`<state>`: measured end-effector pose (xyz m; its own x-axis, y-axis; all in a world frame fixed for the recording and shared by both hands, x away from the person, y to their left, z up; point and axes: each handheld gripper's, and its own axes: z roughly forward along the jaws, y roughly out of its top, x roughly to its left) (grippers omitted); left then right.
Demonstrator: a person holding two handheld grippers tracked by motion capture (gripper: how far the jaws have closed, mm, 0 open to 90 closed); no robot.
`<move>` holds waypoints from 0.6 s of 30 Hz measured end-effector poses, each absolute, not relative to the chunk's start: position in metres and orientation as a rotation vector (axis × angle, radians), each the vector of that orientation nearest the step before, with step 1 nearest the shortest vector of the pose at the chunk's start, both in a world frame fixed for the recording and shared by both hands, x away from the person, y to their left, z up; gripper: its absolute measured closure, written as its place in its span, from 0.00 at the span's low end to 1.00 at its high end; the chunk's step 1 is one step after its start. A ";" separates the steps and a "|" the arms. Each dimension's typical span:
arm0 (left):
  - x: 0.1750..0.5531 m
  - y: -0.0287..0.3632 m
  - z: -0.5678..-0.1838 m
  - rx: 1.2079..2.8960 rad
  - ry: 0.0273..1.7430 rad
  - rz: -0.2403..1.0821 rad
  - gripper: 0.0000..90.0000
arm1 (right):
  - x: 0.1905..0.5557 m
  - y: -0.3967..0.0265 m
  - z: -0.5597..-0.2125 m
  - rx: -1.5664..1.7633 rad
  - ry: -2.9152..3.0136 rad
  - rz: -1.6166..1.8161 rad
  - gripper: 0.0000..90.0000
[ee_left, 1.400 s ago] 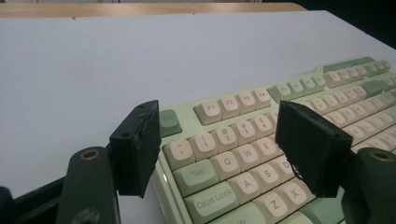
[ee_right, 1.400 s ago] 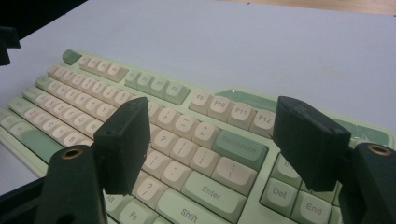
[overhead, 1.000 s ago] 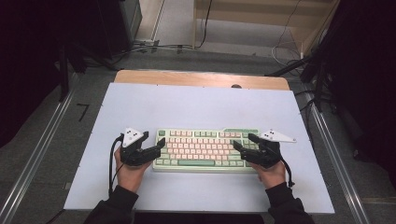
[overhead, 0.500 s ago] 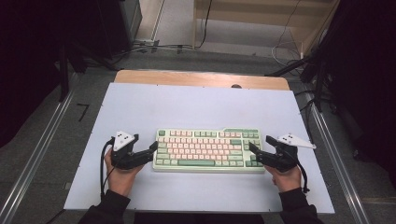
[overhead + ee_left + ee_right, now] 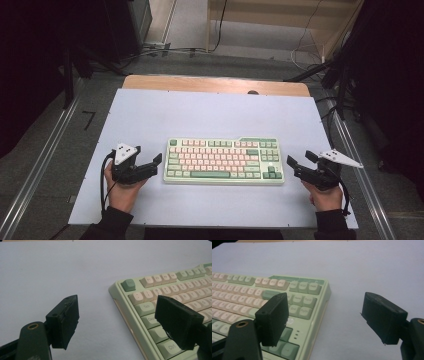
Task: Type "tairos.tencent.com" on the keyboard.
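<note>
A green keyboard with pink and cream keys lies flat in the middle of the white table top. My left gripper sits just off its left end, open, with nothing between the jaws. In the left gripper view the left gripper has the keyboard's left edge running between and beyond the two pads. My right gripper rests a short way off the right end, open and empty. In the right gripper view the right gripper has the keyboard's right corner behind its left pad.
A wooden strip borders the far edge of the white top. Metal rails run along both sides of the table. Cables lie on the floor beyond, with dark equipment at the back left and right.
Both grippers have drawn outward from the keyboard's two ends, left to the left and right to the right. The keyboard now lies apart from them.
</note>
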<state>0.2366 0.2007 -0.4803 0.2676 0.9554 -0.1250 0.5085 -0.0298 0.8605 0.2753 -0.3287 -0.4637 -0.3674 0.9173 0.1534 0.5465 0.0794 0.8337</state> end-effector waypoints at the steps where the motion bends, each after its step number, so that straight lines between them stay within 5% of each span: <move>1: 0.236 0.202 -0.480 1.668 1.366 0.650 0.22 | 0.274 -0.331 -0.464 1.446 1.947 1.203 0.22; 18: 0.225 0.219 -0.486 1.672 1.428 0.677 0.22 | 0.262 -0.366 -0.473 1.537 1.890 1.126 0.22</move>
<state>0.2254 0.2193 -0.4859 0.2136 0.9711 -0.1063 0.5323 -0.0245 0.8462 0.2620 -0.3660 -0.4730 -0.2744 0.9507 0.1446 0.5798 0.0437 0.8136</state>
